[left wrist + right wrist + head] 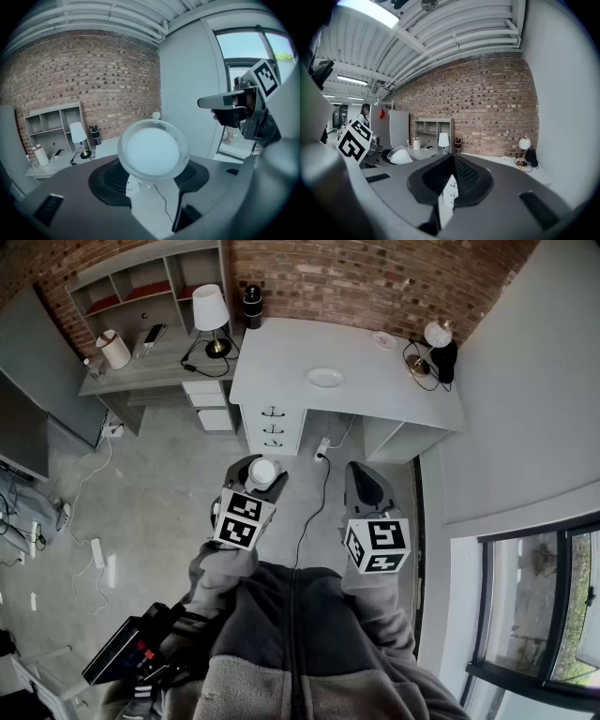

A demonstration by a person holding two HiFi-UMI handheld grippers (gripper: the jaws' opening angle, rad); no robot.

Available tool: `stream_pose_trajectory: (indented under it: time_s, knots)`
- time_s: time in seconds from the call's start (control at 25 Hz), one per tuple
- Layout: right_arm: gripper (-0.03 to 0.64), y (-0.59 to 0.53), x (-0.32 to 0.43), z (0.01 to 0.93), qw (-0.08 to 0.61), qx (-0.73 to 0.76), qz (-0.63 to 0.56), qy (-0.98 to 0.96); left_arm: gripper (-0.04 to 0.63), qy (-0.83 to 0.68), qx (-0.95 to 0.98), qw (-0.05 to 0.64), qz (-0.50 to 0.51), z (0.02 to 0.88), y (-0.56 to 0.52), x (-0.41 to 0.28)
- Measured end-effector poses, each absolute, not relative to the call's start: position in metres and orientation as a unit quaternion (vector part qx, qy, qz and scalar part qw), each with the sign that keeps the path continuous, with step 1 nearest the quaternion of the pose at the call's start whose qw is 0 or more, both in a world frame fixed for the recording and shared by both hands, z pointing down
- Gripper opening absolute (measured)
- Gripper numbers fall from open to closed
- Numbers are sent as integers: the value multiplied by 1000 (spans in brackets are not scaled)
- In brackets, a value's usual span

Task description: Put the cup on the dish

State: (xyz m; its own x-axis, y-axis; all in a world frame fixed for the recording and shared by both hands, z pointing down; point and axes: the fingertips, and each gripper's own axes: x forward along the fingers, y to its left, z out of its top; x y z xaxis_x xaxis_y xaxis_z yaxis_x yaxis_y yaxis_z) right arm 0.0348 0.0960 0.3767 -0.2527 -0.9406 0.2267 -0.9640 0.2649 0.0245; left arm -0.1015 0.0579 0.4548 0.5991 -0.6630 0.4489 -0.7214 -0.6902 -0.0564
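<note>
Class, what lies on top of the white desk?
A white dish sits near the middle of the white desk; a round lamp stands at its far right corner. Anything behind the lamp is hidden.

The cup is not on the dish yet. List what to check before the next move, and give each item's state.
1. Cup gripped by the left gripper: ok, it sits between the jaws.
2. Dish free: ok, it lies bare on the white desk.
3. Dish within reach: not ok, both grippers are over the floor, short of the desk.
4. Right gripper free: ok, its jaws are together and empty.
5. Cup upright: cannot tell.
6. Way to the desk: not ok, a cable lies across the floor ahead.
</note>
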Motion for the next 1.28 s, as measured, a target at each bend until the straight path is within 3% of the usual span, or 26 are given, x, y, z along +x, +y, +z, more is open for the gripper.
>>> stream_pose_trajectory:
  time_s: [1.28]
  knots:
    - [0,100,14,416,113,615,86,-776,259,-366,883,94,277,496,68,-129]
